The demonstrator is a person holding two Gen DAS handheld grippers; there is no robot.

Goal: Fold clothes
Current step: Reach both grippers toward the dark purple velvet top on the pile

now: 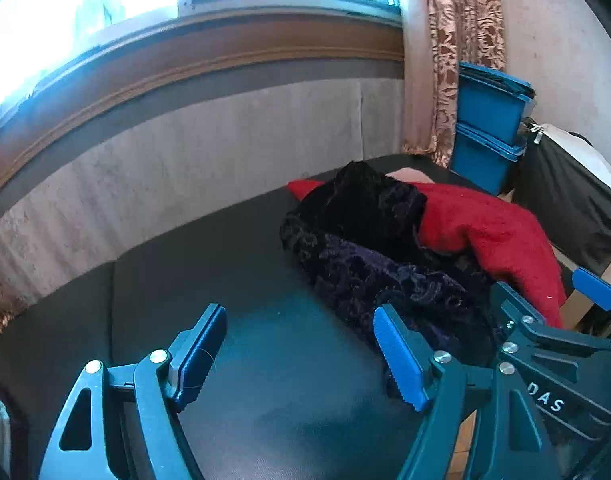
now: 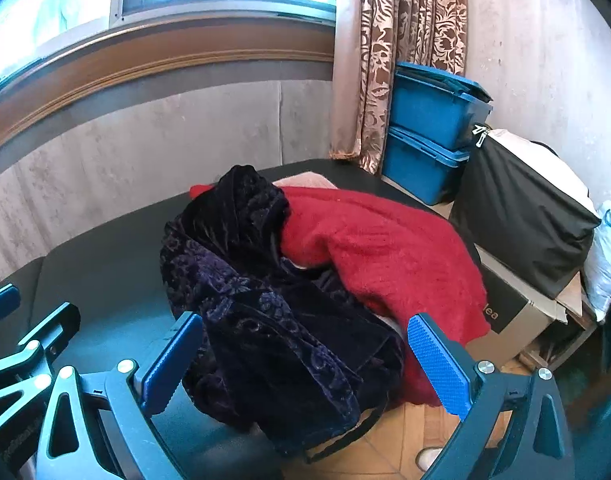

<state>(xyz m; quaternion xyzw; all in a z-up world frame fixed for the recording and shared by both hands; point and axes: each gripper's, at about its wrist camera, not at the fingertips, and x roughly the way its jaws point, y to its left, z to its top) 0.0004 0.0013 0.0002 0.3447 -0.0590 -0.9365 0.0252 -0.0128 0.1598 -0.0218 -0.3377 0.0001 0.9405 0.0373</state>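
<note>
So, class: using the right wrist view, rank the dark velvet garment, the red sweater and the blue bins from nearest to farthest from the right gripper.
From the right gripper, which is open:
1. Dark velvet garment, directly between the fingers, draped over the table edge.
2. Red sweater, behind it and to the right.
3. Blue bins, stacked beside the curtain at the wall.

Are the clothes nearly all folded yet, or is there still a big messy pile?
Nothing looks folded yet. The dark purple velvet garment lies crumpled on the fluffy red sweater, heaped on the black table, with the velvet hanging over the edge. Both the left tongs and right tongs are open and empty, the right ones nearest the velvet. All the folding is still left.
</note>
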